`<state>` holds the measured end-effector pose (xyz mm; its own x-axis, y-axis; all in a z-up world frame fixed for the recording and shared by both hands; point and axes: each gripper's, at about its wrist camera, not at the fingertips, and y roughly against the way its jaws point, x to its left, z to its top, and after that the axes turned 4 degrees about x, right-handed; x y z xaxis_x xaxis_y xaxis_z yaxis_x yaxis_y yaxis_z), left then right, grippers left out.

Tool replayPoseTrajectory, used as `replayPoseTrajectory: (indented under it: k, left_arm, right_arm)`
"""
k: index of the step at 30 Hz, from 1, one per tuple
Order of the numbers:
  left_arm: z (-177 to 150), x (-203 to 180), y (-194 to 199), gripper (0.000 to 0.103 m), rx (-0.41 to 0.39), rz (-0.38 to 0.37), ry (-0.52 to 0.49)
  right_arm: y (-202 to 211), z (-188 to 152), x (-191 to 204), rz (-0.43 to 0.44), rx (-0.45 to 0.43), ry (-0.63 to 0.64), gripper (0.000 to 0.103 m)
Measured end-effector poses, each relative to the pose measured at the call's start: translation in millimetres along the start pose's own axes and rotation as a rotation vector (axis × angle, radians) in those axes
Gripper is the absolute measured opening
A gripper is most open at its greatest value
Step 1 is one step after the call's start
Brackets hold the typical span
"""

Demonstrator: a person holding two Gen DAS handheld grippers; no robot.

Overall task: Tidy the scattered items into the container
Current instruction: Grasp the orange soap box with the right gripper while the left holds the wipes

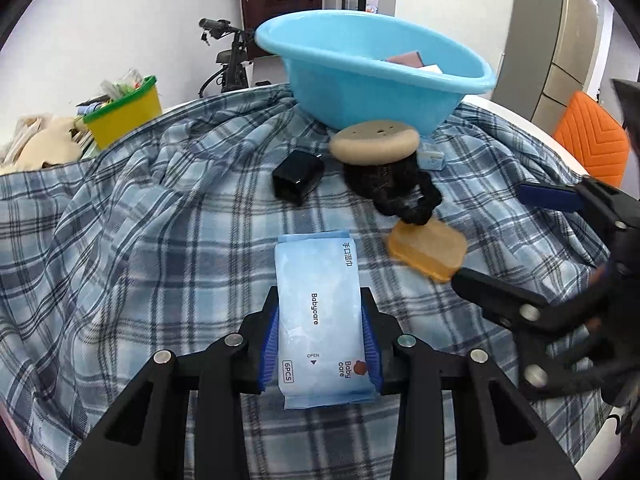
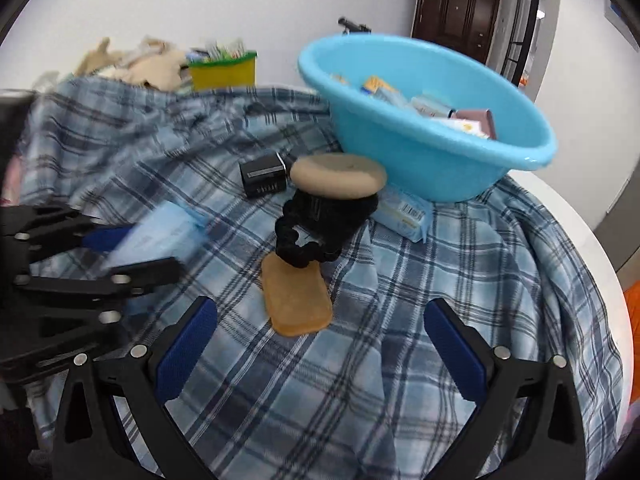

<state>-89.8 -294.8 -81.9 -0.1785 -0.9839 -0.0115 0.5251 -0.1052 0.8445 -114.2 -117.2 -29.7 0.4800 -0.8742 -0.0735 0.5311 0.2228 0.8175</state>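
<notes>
My left gripper (image 1: 320, 296) is shut on a light blue wipes pack (image 1: 316, 264), held a little above the plaid cloth. The right wrist view shows that pack (image 2: 160, 236) blurred at the left. My right gripper (image 2: 320, 308) is open and empty, hovering near an amber soap bar (image 2: 298, 300). Beyond the soap lie a black scrunchie (image 2: 316, 232), a round tan sponge (image 2: 338, 176) on top of it, a black charger block (image 2: 264, 178) and a small blue packet (image 2: 404, 210). The blue basin (image 2: 420, 168) stands behind them with several small boxes inside.
A plaid cloth (image 1: 140, 240) covers the round white table (image 2: 592, 248). A yellow bin with a green rim (image 1: 124, 114) and beige fabric sit at the far left. An orange chair (image 1: 588, 136) stands off the right edge, and a bicycle (image 1: 228, 64) behind.
</notes>
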Motion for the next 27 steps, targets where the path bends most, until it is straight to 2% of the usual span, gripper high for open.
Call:
replayPoseTrajectory:
  k: [5,9,11,14,15,27]
  left_arm:
    - [-7,15,-1,0.038,0.009,-0.005,0.031]
    - [-10,21,-5,0.038,0.021,-0.010,0.046]
    - [-11,21,-5,0.038,0.023,-0.014,0.045]
    - [-12,19,-4,0.038,0.023,-0.011,0.037]
    - [-12,19,-4,0.038,0.024,-0.010,0.034]
    - [-16,6,-3,0.038,0.033,-0.037,0.016]
  right_arm:
    - [-19,5,5,-0.009,0.028,0.018,0.102]
    - [-25,6,9,-0.012,0.040,0.051,0.091]
    - [-30,5,11,-0.005,0.055,0.072,0.081]
    - [-38,5,10,0.010,0.075,0.060,0.059]
    - [-39,4,9,0.010,0.076,0.056,0.045]
    - [-9,-23,7,0.148,0.083,0.043,0.042]
